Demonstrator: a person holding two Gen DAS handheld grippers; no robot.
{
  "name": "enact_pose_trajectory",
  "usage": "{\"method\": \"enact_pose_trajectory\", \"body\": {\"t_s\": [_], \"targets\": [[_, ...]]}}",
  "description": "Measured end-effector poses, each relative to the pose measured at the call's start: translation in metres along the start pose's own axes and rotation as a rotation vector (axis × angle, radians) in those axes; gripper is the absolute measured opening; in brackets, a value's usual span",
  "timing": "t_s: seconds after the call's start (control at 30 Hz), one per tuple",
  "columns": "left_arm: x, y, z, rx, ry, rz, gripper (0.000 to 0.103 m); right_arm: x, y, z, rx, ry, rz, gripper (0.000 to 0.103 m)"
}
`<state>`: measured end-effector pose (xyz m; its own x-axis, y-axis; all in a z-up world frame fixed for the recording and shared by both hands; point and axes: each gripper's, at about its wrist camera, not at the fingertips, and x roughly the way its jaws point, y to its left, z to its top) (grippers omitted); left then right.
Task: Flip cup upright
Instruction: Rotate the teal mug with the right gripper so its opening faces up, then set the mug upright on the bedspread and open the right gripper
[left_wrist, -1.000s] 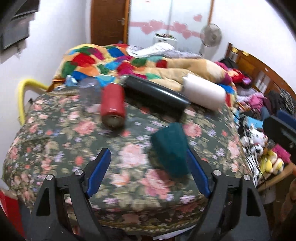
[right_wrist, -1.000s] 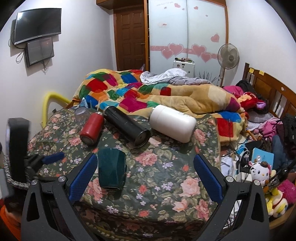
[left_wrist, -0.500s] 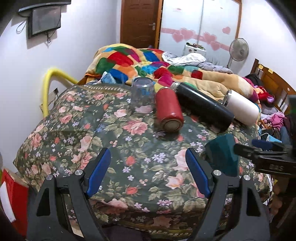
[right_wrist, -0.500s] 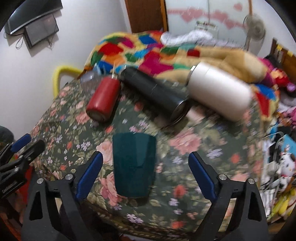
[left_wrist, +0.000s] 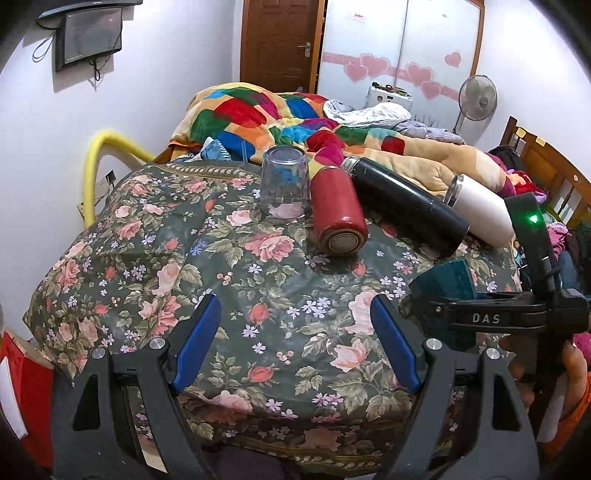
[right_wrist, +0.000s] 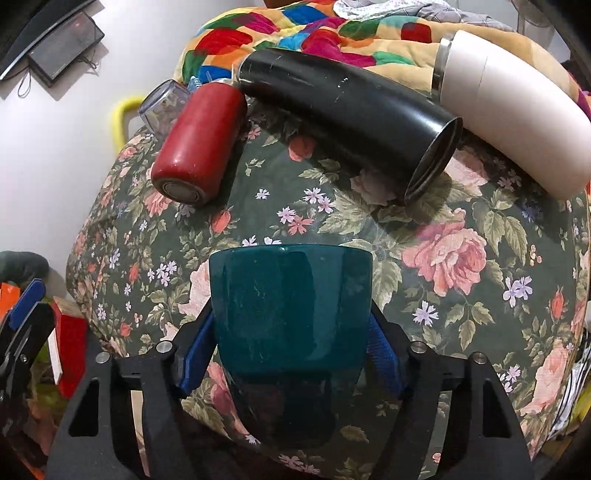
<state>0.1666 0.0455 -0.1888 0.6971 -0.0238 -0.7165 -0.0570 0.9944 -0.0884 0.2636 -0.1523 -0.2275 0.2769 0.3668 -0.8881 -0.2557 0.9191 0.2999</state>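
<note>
Dark green and shiny, the cup is sitting upside down near the front edge of the flowery tablecloth. Its flat bottom is pointing up and its wide mouth is facing down on the cloth. The right gripper is squeezing the cup from both sides, with a blue pad pressing on each side of it. In the left camera the same cup is peeking out behind the black bar of the right gripper, far over on the right.

The left gripper is hanging over the cloth with its fingers spread wide apart. It is holding nothing, and only flowers are showing between its blue pads.

Behind the cup, three bottles are lying on their sides. The red bottle is on the left, with its round bottom facing the camera. The black bottle is lying next to it, with one end touching the red one. The white bottle is just beside the black one on the right. A clear glass is standing upside down beside the red bottle. A colourful patchwork blanket is lying piled up behind the table.
</note>
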Motion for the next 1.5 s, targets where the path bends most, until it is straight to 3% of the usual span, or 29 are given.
{"method": "enact_pose_trajectory", "body": {"t_s": [0.3, 0.47, 0.77, 1.2, 1.37, 1.5], "targets": [[-0.013, -0.007, 0.004, 0.016, -0.035, 0.0, 0.082, -0.033, 0.02, 0.0, -0.113, -0.115, -0.084, 0.07], [-0.014, -0.009, 0.006, 0.014, -0.041, 0.003, 0.082, -0.039, 0.027, 0.008, -0.123, -0.162, -0.068, 0.07], [-0.014, -0.008, 0.007, 0.014, -0.037, 0.01, 0.082, -0.014, 0.029, 0.008, -0.138, -0.131, -0.114, 0.069], [-0.013, -0.009, 0.002, -0.007, -0.016, 0.001, 0.082, -0.015, 0.04, -0.011, -0.209, -0.102, -0.182, 0.072], [-0.024, -0.013, 0.003, -0.005, -0.024, -0.003, 0.082, -0.026, 0.039, -0.018, -0.2, -0.087, -0.162, 0.074], [-0.042, -0.017, 0.005, 0.0, -0.056, -0.009, 0.082, -0.052, 0.044, -0.029, -0.211, -0.133, -0.169, 0.074]]}}
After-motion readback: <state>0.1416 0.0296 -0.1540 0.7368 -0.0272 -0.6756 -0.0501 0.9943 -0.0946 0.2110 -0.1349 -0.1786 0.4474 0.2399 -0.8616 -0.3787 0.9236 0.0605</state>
